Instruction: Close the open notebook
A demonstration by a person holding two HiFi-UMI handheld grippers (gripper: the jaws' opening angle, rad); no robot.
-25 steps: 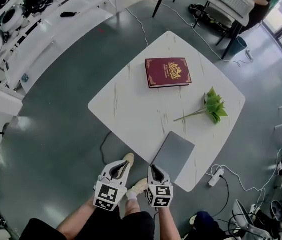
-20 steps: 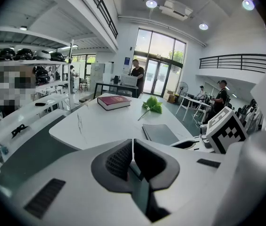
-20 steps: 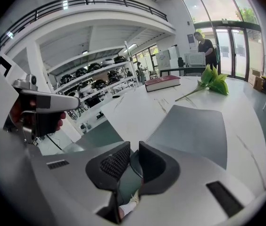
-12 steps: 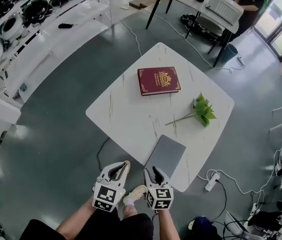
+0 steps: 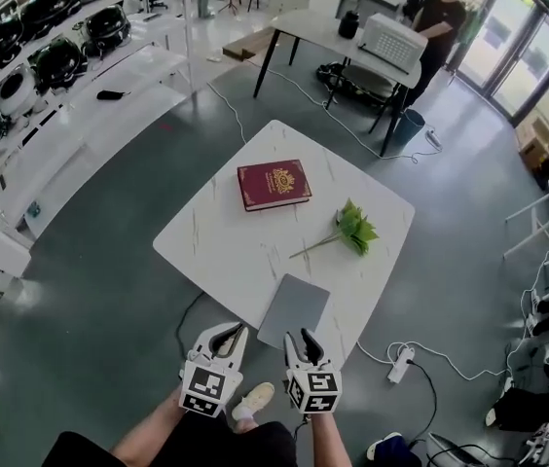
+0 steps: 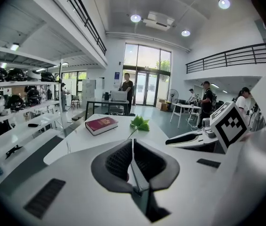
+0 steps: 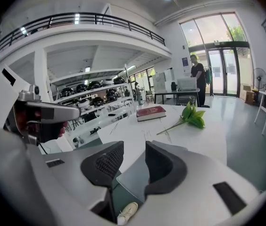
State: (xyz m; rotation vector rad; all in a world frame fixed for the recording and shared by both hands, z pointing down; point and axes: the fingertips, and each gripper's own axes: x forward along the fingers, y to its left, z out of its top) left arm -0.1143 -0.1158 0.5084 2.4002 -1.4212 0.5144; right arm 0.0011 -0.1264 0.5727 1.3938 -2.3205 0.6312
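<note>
**Claws lifted away, notebook already shut**

Within the last second the right gripper (image 7: 134,147) has opened its jaws from nearly closed to about half open. Both grippers have come up and back from the near edge of the table (image 5: 206,246). The grey notebook (image 5: 294,310) lies flat and closed at the table's six o'clock edge, so the closing looks done and the hold let go. The right claw is released and empty; the notebook shows only beyond its gap, apart from the pads. The left gripper (image 5: 238,331) has its jaws pinched together on nothing. A red book (image 5: 274,184) lies at twelve o'clock and a green sprig (image 5: 350,228) towards three.
</note>
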